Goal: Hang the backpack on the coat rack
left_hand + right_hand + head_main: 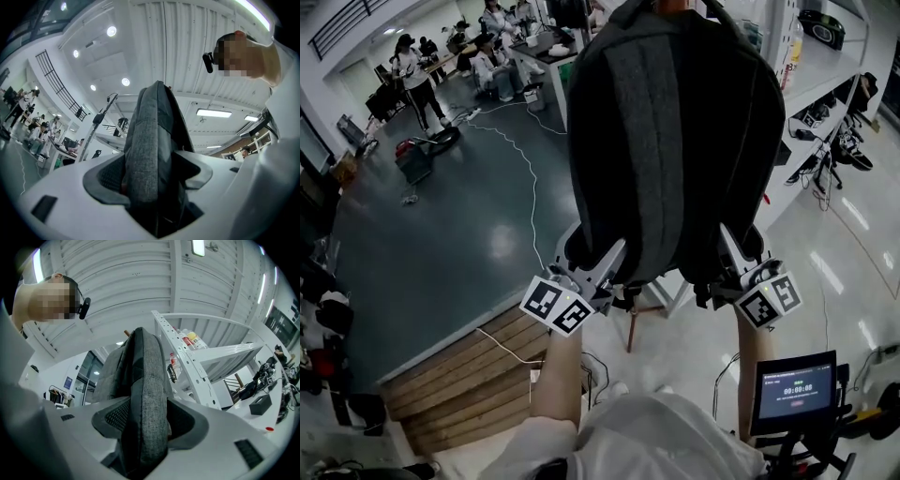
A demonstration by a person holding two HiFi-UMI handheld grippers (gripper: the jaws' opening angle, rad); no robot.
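Fingers, left: pads (108, 177) of the left gripper (154, 178) pinch a grey woven fold of the backpack (152, 136), and the fabric fills the gap between them
Fingers, right: pads (117, 417) of the right gripper (146, 423) pinch a grey padded edge of the backpack (145, 376) in like manner, with fabric touching both sides
Backpack: dark grey, held upright in front of the person, a lighter centre strip facing the head camera; its top reaches the upper edge of the head view
Grip points: left gripper (602, 251) at the lower left corner of the backpack (666, 141), right gripper (731, 246) at the lower right corner, both pointing up and away from the person
Rack: a wooden tip (661, 6) shows just above the backpack's top and a wooden pole (632, 328) runs down to the floor (487, 244) beneath it; whether the backpack sits on a peg cannot be told
Arms: forearms (558, 375) reach up from the bottom of the head view, marker cubes (555, 305) nearest the camera
Shelf: white frame (187, 366) just beside the backpack on the right, with bottles (190, 340) on it
Screen: small lit monitor (797, 389) at lower right
Floor: dark and glossy, with a white cable (528, 169) trailing across it and a wooden platform (459, 361) at lower left
People: a group (417, 70) stands well apart at upper left
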